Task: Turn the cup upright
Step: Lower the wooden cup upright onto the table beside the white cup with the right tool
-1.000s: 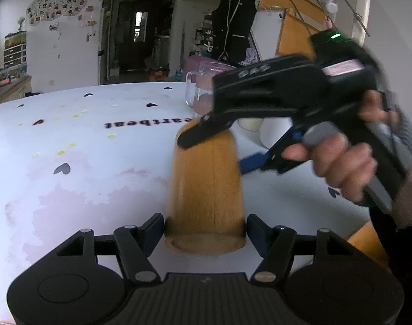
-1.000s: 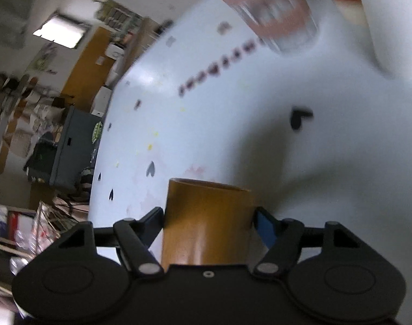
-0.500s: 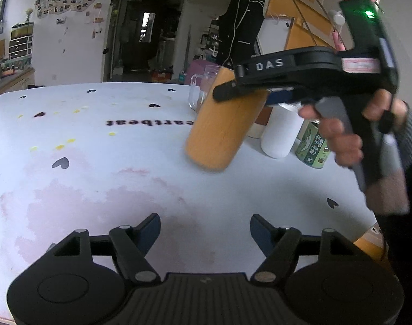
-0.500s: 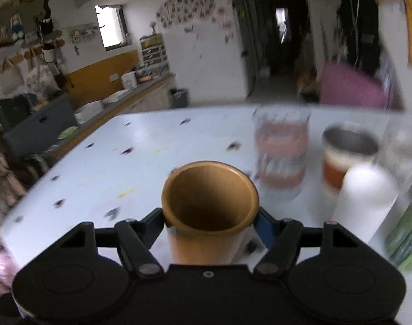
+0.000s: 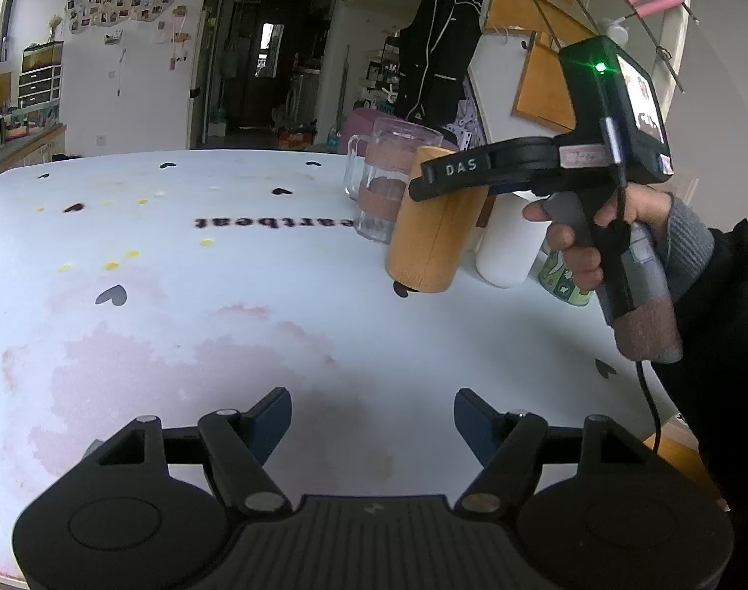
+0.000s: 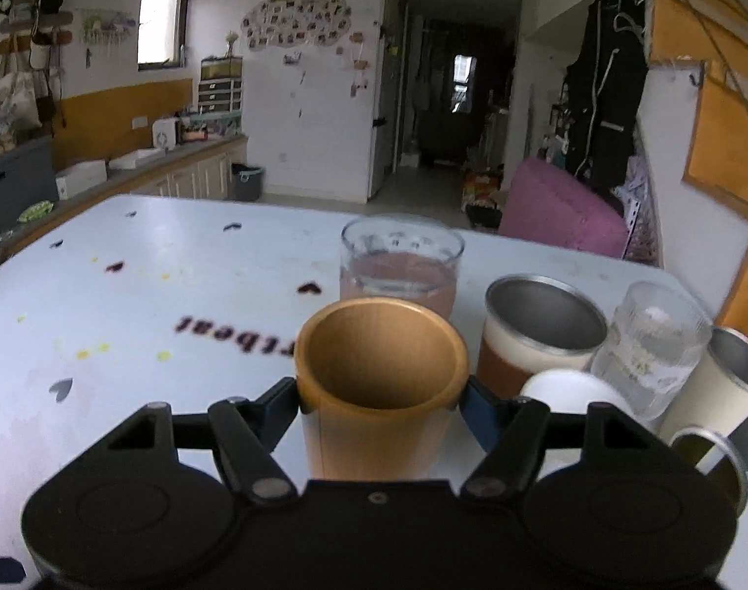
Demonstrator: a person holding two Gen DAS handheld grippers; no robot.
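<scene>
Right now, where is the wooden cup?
The wooden cup is held mouth-up in the right tool, just in front of the glass mug, beside the steel tumbler.

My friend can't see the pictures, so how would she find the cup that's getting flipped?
Start at the white table with little hearts, then go to the bunch of cups and jars along one side. The wooden cup sits at the front of that bunch, pinched in the right gripper. It is the only plain orange-brown one; its neighbours are a glass mug, metal tins and a white bottle.
</scene>
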